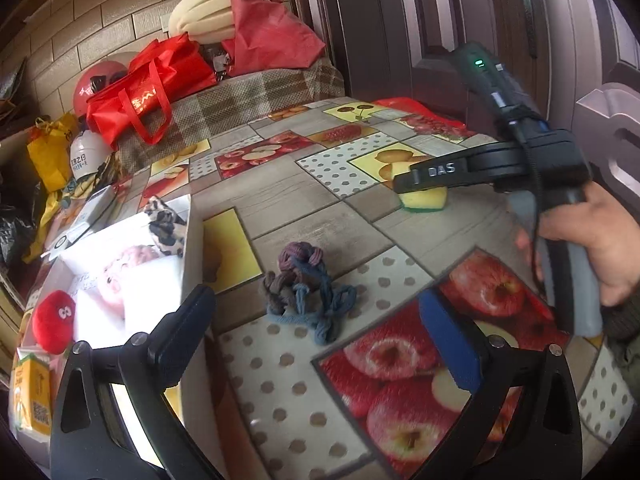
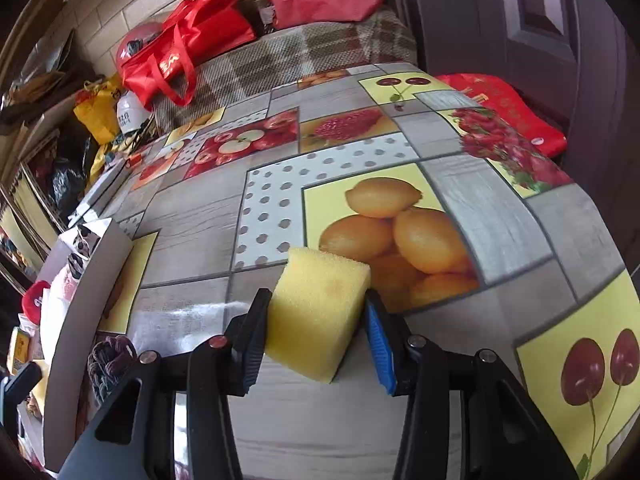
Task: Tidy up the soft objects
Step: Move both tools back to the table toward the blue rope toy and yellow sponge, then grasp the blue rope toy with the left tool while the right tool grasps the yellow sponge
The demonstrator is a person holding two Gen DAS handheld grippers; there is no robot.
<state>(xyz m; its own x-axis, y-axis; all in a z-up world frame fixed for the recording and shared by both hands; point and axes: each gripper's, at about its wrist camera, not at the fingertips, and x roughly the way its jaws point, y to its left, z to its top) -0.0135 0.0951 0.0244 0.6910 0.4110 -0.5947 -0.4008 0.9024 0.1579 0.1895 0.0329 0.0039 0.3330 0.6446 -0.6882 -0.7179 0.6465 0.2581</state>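
Note:
A yellow sponge (image 2: pixel 318 312) with a green underside (image 1: pixel 424 200) sits between the fingers of my right gripper (image 2: pixel 316 340), which presses it on both sides on the fruit-print table (image 2: pixel 200 208). A purple and blue knotted rope toy (image 1: pixel 308 292) lies on the table ahead of my left gripper (image 1: pixel 320 328), which is open and empty above it. A white box (image 1: pixel 132 280) at the left holds a red plush (image 1: pixel 54 320), a pink soft item and a leopard-print cloth (image 1: pixel 166 224).
Red bags (image 1: pixel 148 92) and foam pads (image 1: pixel 204 16) lie on a checked blanket at the back. A yellow bag (image 1: pixel 48 148) and clutter stand at the far left. A dark door (image 1: pixel 400 20) is behind the table. A yellow carton (image 1: pixel 32 396) stands near the box.

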